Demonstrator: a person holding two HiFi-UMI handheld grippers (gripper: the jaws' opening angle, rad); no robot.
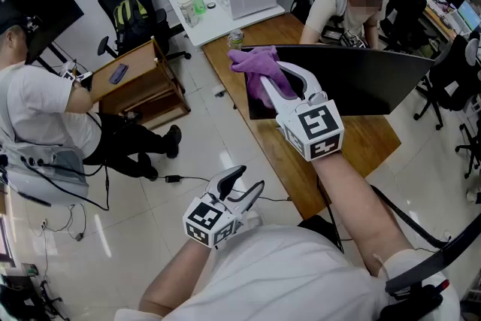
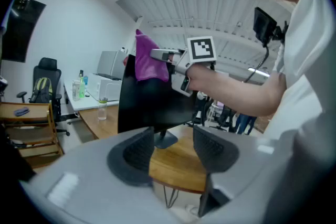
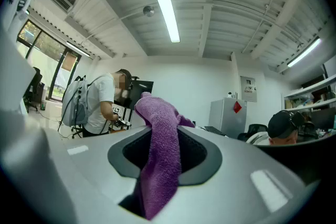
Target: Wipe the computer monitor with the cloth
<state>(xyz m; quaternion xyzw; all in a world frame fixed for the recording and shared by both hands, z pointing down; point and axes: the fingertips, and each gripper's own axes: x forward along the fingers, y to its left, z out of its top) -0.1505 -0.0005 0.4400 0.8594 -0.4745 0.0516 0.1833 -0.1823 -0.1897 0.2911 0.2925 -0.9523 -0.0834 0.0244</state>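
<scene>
Cloth (image 1: 252, 60), purple and nubby terry, is pinched between the jaws of the right gripper (image 1: 279, 77) against the upper left corner of the flat black monitor (image 1: 361, 79), centre frame. The left gripper (image 1: 250, 178), lower centre, holds its ribbed pads apart with nothing between them. The monitor stands on a wooden desk (image 1: 301, 162).
</scene>
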